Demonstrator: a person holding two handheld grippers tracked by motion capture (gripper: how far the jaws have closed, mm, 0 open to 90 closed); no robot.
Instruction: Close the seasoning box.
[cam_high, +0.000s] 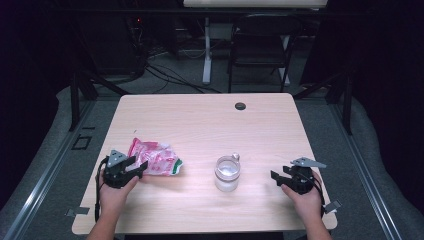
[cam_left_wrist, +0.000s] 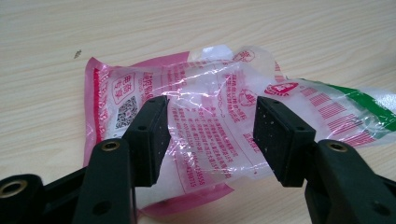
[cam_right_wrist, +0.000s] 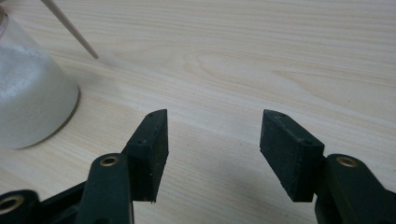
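Lying crumpled on the wooden table (cam_high: 200, 120) at about eight o'clock: a pink and clear plastic packet (cam_high: 155, 158), green at its far end; hovering at its near edge, left gripper (cam_high: 134, 167), jaws standing apart, packet between the pads in the left gripper view (cam_left_wrist: 210, 126) but not pinched; sitting near six o'clock, a glass jar (cam_high: 227, 173) holding white powder, a thin stick (cam_right_wrist: 70, 29) leaning out of it; resting at four o'clock, right gripper (cam_high: 278, 177), jaws spread wide over bare wood, well apart from the jar.

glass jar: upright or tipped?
Upright. The glass jar stands on its base on the table, mouth up, white contents settled at the bottom.
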